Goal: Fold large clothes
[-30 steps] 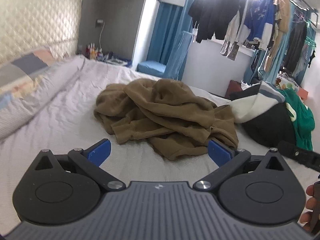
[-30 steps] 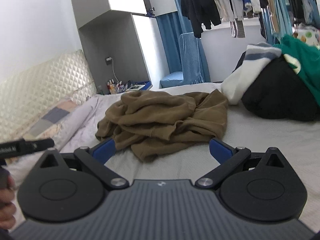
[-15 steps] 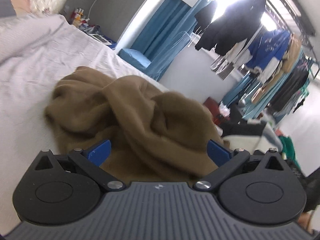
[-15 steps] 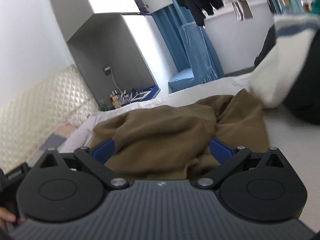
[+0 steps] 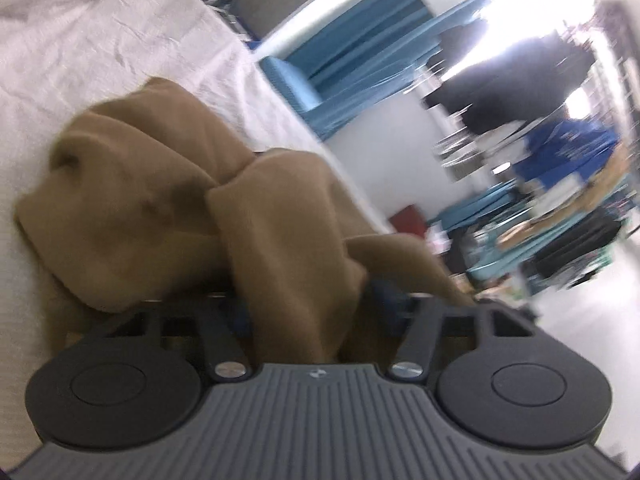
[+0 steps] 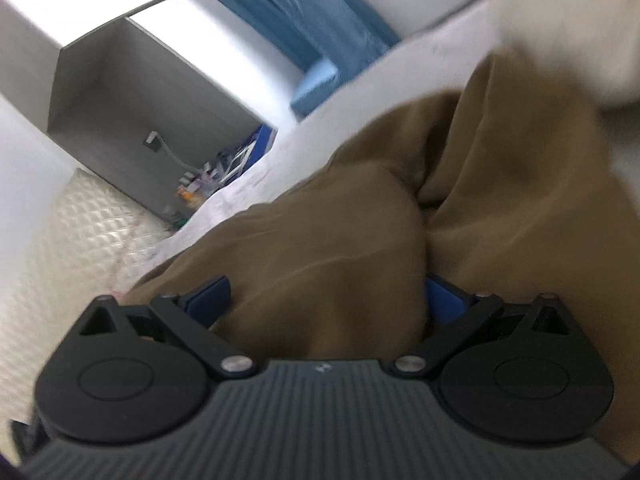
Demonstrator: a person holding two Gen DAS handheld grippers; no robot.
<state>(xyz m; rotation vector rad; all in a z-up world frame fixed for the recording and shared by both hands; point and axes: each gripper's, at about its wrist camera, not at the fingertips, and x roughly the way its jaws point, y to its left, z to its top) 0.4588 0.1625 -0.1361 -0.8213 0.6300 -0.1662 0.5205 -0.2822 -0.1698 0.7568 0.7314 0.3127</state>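
Brown garment (image 5: 168,216) | left hand-held gripper (image 5: 308,308) just closing, pinching fold | right hand-held gripper (image 6: 326,300) agape astride it

One brown garment (image 5: 168,200), crumpled on one white-sheeted bed (image 5: 80,52). Two grippers: left gripper (image 5: 308,304), right gripper (image 6: 328,300), two blue-padded fingers each. One blue curtain (image 5: 360,28), upper centre. Hanging clothes upper right blurred, perhaps four or more.

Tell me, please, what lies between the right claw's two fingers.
A fold of the brown garment fills the open right claw, shown in the right wrist view.
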